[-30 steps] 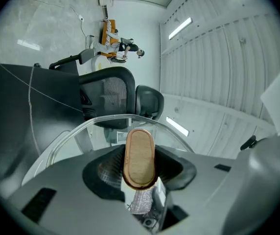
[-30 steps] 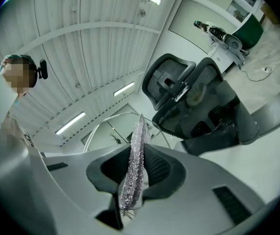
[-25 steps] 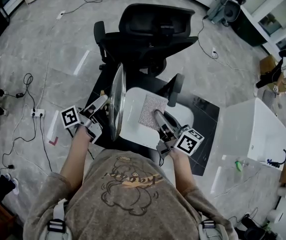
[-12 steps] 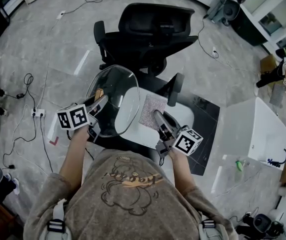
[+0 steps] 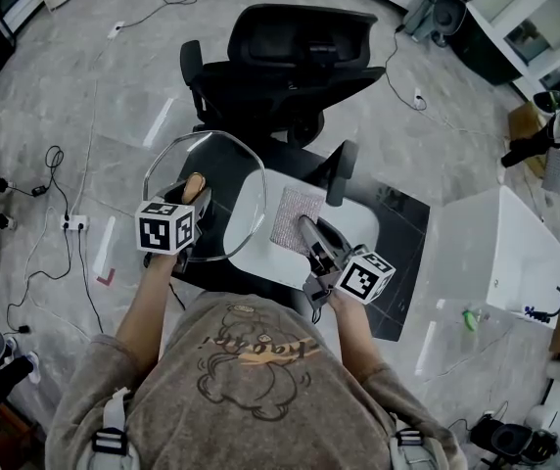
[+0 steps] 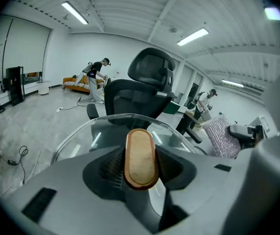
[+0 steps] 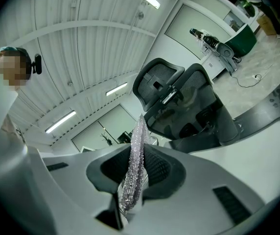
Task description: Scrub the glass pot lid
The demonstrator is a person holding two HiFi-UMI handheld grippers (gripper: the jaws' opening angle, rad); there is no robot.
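One glass lid (image 5: pixel 174 163) now turned flat, left tool (image 5: pixel 188 200) pinching its wooden handle (image 6: pixel 141 156), right tool (image 5: pixel 309 235) pinching one glittery cloth (image 5: pixel 295 213)

A small white table (image 5: pixel 354 221) with rounded corners is standing on a black mat (image 5: pixel 409 253), its top showing bare and white where it is not covered from view. The mat is lying on a grey marbled floor (image 5: pixel 84 76), with a black office chair (image 5: pixel 280 62) standing just beyond the table. Out on the floor, a white power strip (image 5: pixel 72 221) and loose dark cables (image 5: pixel 55 157) are lying to the left, while a larger white table (image 5: pixel 500 258) is standing well apart to the right.
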